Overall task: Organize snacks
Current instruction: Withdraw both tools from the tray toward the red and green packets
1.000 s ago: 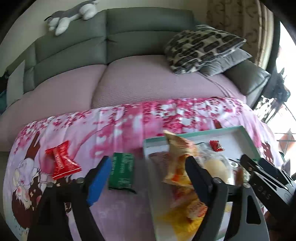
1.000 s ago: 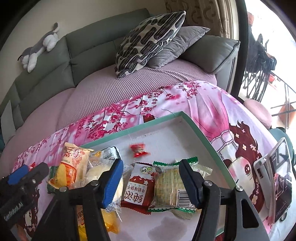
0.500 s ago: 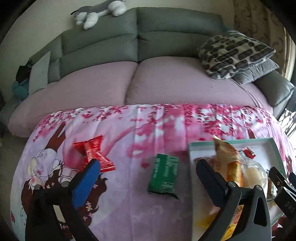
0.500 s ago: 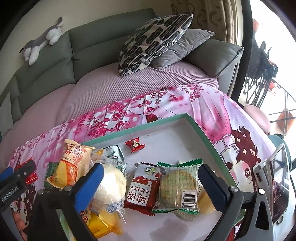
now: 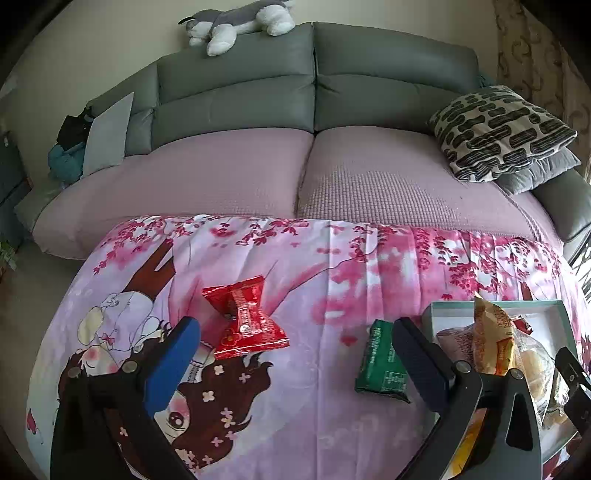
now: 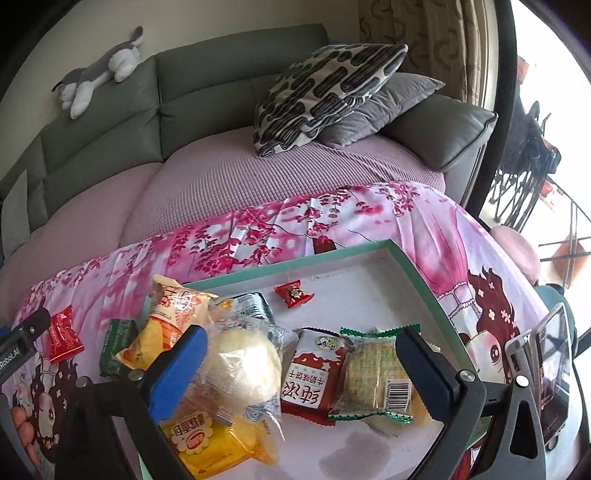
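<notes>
A red snack packet (image 5: pixel 245 318) and a green packet (image 5: pixel 382 357) lie on the pink floral cloth (image 5: pixel 314 266). My left gripper (image 5: pixel 295 350) is open and empty above the cloth between them. A green-rimmed white tray (image 6: pixel 373 248) holds several snacks: an orange bag (image 6: pixel 166 317), a wrapped bun (image 6: pixel 240 365), a red pouch (image 6: pixel 312 376), a biscuit pack (image 6: pixel 376 373), a small red candy (image 6: pixel 293 292). My right gripper (image 6: pixel 299 365) is open and empty over the tray. The red packet (image 6: pixel 63 334) and green packet (image 6: pixel 116 341) also show in the right wrist view.
A grey sofa (image 5: pixel 314 92) with a mauve seat cover stands behind the cloth. Patterned and grey pillows (image 6: pixel 325 92) lie at its right end. A plush husky (image 5: pixel 236 18) lies on the backrest. A phone on a stand (image 6: pixel 550 373) is at the right.
My left gripper has swung left, away from the tray, and now sits over the cloth between the red and green packets. My right gripper has opened wider over the tray.
</notes>
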